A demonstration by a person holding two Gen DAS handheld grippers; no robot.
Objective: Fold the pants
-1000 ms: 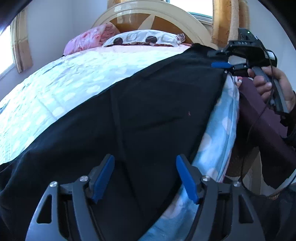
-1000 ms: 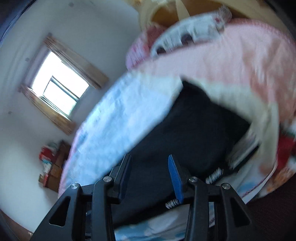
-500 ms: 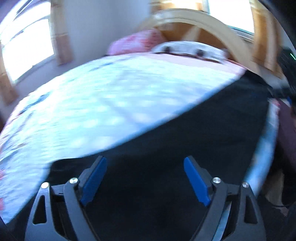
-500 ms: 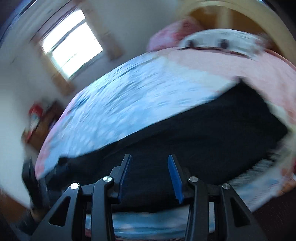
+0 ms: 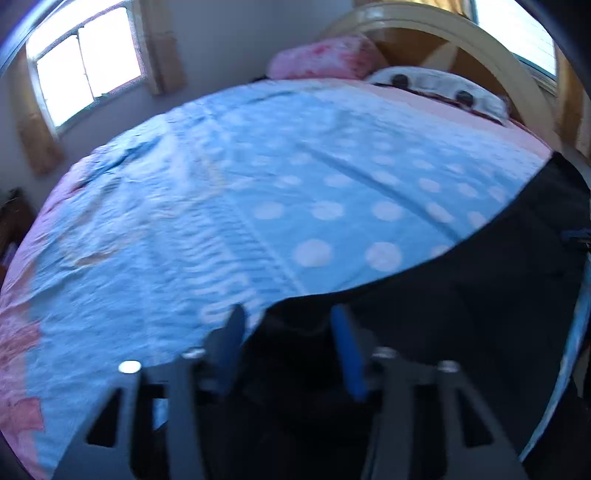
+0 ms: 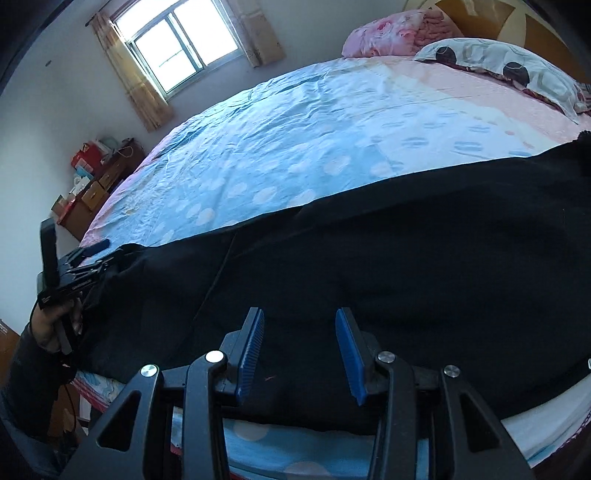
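Taking the black pants (image 6: 369,266) as the landmark: they lie stretched along the near edge of the bed (image 6: 295,122), on its blue spotted cover, running from the far left of the right wrist view to the far right. At their left end a hand (image 6: 51,325) in a dark sleeve holds the left claw (image 6: 98,254), which sits right at the end of the fabric; its jaws are closing, and in the blurred left wrist view the pants' end (image 5: 461,295) lies between and below the two blue fingers (image 5: 347,354), though I cannot tell whether the pads press on the cloth. Beyond that end, against the wall, stands a wooden dresser (image 6: 99,184) with boxes on top, and a curtained window (image 6: 184,40) above. Over the middle of the pants hovers the right claw (image 6: 299,354), its jaws partly apart with nothing gripped, the black cloth showing below the gap. Past the pants' right end, at the head of the bed, lie a pink pillow (image 6: 391,33) and a white spotted pillow (image 6: 509,70)
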